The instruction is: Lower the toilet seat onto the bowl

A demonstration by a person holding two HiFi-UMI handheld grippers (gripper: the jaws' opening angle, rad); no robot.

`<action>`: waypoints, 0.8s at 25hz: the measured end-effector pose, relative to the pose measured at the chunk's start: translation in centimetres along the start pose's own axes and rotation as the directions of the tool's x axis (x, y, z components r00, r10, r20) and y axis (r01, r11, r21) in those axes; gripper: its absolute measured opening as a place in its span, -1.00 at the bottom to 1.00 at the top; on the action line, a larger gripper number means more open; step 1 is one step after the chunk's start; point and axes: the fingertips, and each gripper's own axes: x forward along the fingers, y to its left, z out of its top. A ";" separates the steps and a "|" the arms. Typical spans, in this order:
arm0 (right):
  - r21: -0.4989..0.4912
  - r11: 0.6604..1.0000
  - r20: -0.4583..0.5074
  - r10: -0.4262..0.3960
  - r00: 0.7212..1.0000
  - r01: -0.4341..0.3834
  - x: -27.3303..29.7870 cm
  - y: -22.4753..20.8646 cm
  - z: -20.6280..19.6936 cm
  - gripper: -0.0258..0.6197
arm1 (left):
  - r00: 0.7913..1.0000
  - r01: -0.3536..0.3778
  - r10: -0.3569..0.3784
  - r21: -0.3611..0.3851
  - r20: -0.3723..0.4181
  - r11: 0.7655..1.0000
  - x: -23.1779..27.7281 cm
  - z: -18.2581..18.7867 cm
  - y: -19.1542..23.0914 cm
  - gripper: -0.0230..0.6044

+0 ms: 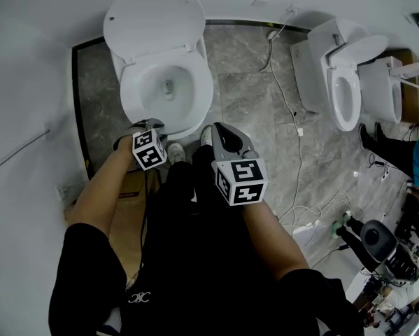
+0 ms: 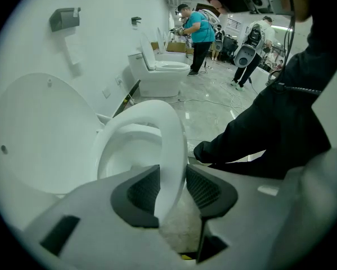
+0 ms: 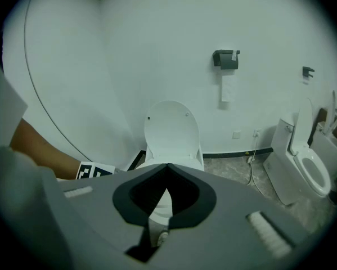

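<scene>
The white toilet stands against the back wall with its lid [image 1: 153, 19] upright. Its seat ring [image 1: 203, 93] lies down over the bowl. My left gripper [image 1: 150, 123] is at the front of the bowl. In the left gripper view the front rim of the seat [image 2: 168, 134] stands between the jaws of the left gripper [image 2: 172, 190], which are spread wide and close on either side of it without pressing. My right gripper [image 1: 219, 128] hovers right of the bowl front, shut with nothing in it. In its own view the right gripper [image 3: 167, 167] points at the lid [image 3: 171, 131].
A second toilet [image 1: 345, 82] stands to the right with its seat down. White cables [image 1: 293, 138] trail across the grey tiled floor. People [image 2: 199, 30] work at the room's far side. A paper holder [image 3: 226, 59] hangs on the wall. The person's dark-trousered legs [image 1: 188, 208] stand before the bowl.
</scene>
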 end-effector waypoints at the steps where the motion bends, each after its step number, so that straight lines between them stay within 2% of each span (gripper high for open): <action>1: 0.001 1.000 -0.008 0.002 1.000 -0.002 0.4 -0.1 -0.3 -0.90 | 1.000 0.008 -0.008 0.001 -0.003 1.000 0.6 -0.2 -0.3 -0.45; 3: 0.003 1.000 -0.026 0.005 1.000 -0.005 1.1 -0.4 -1.1 -0.90 | 0.999 0.033 -0.033 -0.026 -0.007 0.999 1.9 -0.8 -0.9 -0.45; 6: 0.007 1.000 -0.054 0.010 0.998 -0.009 2.1 -0.8 -2.1 -0.90 | 0.996 0.085 -0.083 -0.130 0.018 0.988 3.6 -1.5 -1.8 -0.54; 13: -0.001 1.000 -0.108 0.023 0.994 -0.023 4.9 -2.2 -3.8 -0.90 | 0.994 0.108 -0.110 -0.172 -0.004 0.979 8.2 -3.0 -3.5 -0.66; 17: -0.014 0.999 -0.132 0.034 0.991 -0.036 6.9 -2.8 -4.3 -0.90 | 0.996 0.084 -0.089 -0.210 -0.015 0.974 11.0 -4.4 -4.1 -0.82; 18: -0.017 0.999 -0.136 0.038 0.990 -0.041 7.5 -2.8 -4.4 -0.90 | 0.998 0.060 -0.065 -0.228 -0.015 0.972 11.7 -4.7 -3.8 -0.91; 20: -0.023 0.998 -0.146 0.048 0.988 -0.052 8.4 -2.8 -4.7 -0.90 | 1.000 0.022 -0.027 -0.292 -0.012 0.956 12.8 -5.4 -3.1 -0.91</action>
